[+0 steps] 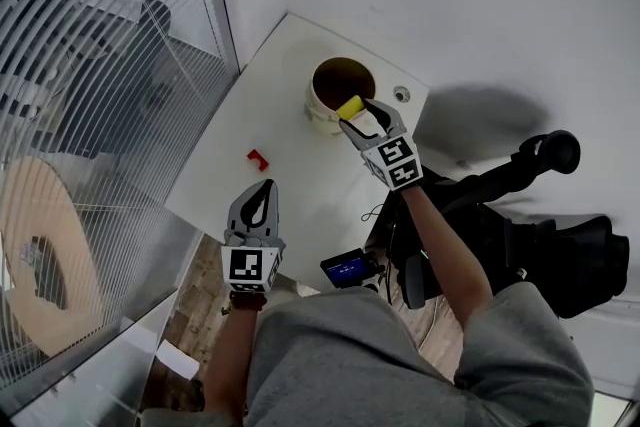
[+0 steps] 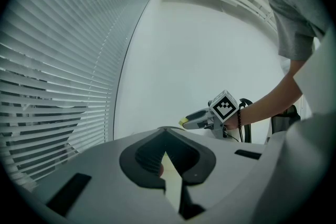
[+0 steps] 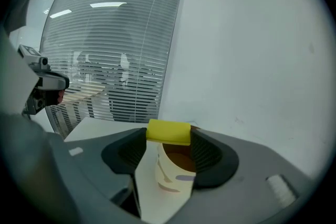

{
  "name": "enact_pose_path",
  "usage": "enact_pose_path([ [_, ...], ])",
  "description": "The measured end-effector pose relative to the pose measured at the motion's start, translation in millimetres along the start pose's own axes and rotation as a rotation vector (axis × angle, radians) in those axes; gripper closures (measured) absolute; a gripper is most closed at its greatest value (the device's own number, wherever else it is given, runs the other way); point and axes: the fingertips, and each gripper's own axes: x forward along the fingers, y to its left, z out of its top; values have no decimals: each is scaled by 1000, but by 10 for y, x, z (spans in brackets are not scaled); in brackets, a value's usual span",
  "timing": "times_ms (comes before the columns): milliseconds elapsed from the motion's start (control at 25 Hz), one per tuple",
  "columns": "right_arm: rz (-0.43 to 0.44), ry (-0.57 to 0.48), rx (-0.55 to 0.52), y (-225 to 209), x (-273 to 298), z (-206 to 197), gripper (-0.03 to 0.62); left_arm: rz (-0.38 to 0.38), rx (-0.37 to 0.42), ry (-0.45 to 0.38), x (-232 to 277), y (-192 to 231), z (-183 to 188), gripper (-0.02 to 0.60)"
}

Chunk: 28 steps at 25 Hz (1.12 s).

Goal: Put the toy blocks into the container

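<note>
My right gripper (image 1: 352, 110) is shut on a yellow block (image 1: 350, 107) and holds it over the near rim of the paper cup container (image 1: 320, 118). In the right gripper view the yellow block (image 3: 168, 132) spans the jaws above the cup (image 3: 172, 176). A small red block (image 1: 258, 158) lies on the white table (image 1: 290, 55), left of the cup. My left gripper (image 1: 262, 187) hovers just short of the red block, its fingers together and holding nothing. The left gripper (image 2: 167, 136) view shows the right gripper (image 2: 197, 119) with the yellow block (image 2: 184, 123).
A small round grommet (image 1: 401, 94) sits in the table by the cup. A glass wall with blinds (image 1: 110, 115) runs along the left. A black chair (image 1: 540, 235) and a device with a blue screen (image 1: 348, 267) stand near the table's front edge.
</note>
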Motion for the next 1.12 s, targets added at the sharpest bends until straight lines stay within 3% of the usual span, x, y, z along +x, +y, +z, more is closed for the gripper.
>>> enact_pose_path([
  [640,-57,-30,-23,-383,180,290,321,14,3,2,-13,83,32,574],
  [1120,-77,22,-11,-516,287,77,321,12,5,9,-15,81,-23,574],
])
